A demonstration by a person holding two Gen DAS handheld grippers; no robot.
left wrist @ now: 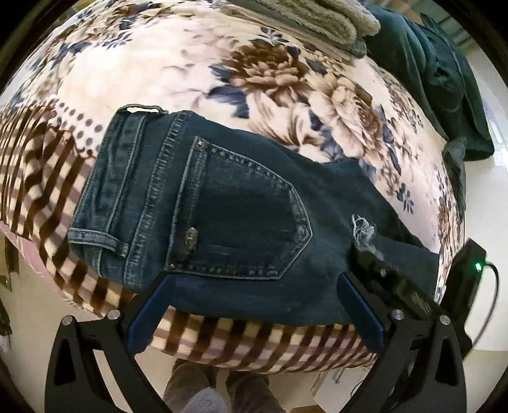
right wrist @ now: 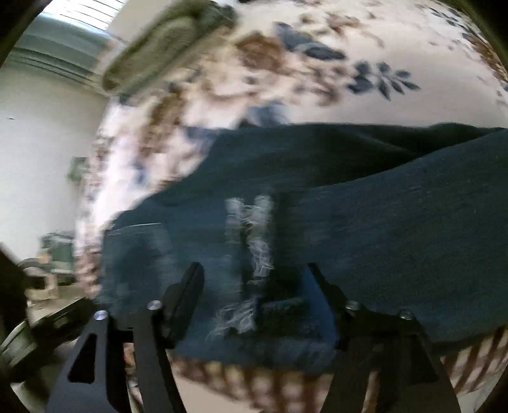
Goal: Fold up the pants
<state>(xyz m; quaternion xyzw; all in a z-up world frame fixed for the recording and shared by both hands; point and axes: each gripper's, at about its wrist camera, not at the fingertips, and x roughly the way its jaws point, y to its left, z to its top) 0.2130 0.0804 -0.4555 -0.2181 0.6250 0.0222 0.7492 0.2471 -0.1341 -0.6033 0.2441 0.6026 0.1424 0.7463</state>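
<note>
Left wrist: jeans lie flat on the bed, already doubled leg on leg, waistband to my left, back pocket up, legs running off right. Near edge sits close to the bed's front edge, with floor below. Left hand-held gripper is spread wide, nothing between the fingers, which straddle the near hem of the seat. Denim reads heavy and fairly stiff with thick seams; it won't slip, but it drags on the fleece blanket. Best hold in my judgement: waistband or the side seam, both layers at once. Frayed rip is weak, so I'd avoid pinching there. A green garment and grey pile sit far back; the floral middle is free room for folding away from me.

Right wrist: blurred. Right hand-held gripper is released, fingers apart over the leg near frayed threads, holding nothing. The bed edge is directly below, so a fold should go inward.
</note>
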